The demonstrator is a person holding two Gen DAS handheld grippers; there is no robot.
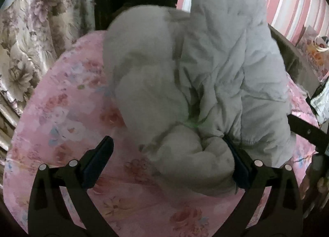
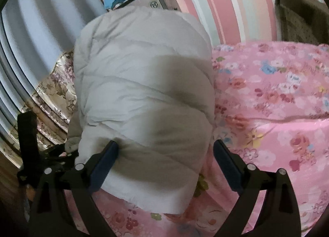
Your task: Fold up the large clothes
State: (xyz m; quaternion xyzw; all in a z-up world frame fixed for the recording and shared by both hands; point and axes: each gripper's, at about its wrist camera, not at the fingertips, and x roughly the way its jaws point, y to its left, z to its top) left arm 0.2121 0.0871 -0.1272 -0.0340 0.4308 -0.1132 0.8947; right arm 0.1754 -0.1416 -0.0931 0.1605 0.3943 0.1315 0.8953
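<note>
Pink flowered bedding (image 2: 277, 97) covers the bed, and the puffy grey jacket (image 2: 141, 93) lies bundled on it. Left tool (image 1: 167, 150) stands wide open, one finger touching the jacket's near fold; right tool (image 2: 166, 152) also gapes, straddling its near end without pinching.

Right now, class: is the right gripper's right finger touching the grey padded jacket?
Apart. In the right wrist view, pink floral bedding shows between the right finger and the grey padded jacket; the right gripper is open.
</note>
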